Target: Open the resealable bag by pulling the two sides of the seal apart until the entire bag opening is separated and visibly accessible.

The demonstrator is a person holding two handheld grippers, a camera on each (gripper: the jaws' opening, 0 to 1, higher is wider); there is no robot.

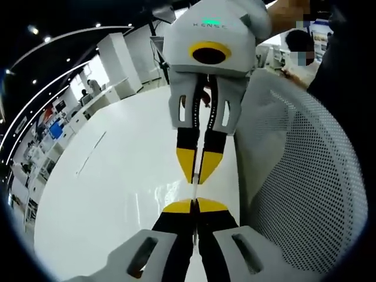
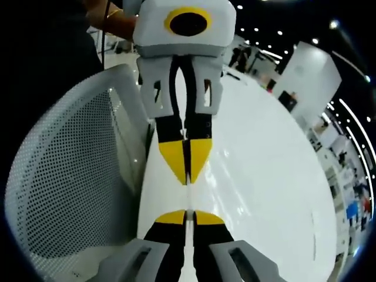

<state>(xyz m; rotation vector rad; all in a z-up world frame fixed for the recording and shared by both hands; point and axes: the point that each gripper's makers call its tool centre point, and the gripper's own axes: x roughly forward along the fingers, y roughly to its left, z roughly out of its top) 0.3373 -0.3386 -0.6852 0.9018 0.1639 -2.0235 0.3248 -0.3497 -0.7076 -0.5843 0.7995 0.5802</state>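
Observation:
The resealable bag (image 1: 194,189) is clear and seen edge-on, a thin pale strip stretched between the two grippers' yellow tips. My left gripper (image 1: 194,203) rises from the bottom of the left gripper view, shut on the strip's near end. My right gripper (image 1: 197,176) points down from above, facing it tip to tip, shut on the far end. In the right gripper view the same bag (image 2: 188,197) runs between my right gripper (image 2: 188,215) below and my left gripper (image 2: 188,176) above. The bag's body and opening are too thin to make out.
A glossy white table (image 1: 117,188) (image 2: 264,176) lies under both grippers. A white mesh chair back (image 1: 305,176) (image 2: 70,176) stands close beside them at the table's edge. A person's arm (image 2: 111,17) holds the far gripper. Desks and people fill the distant room.

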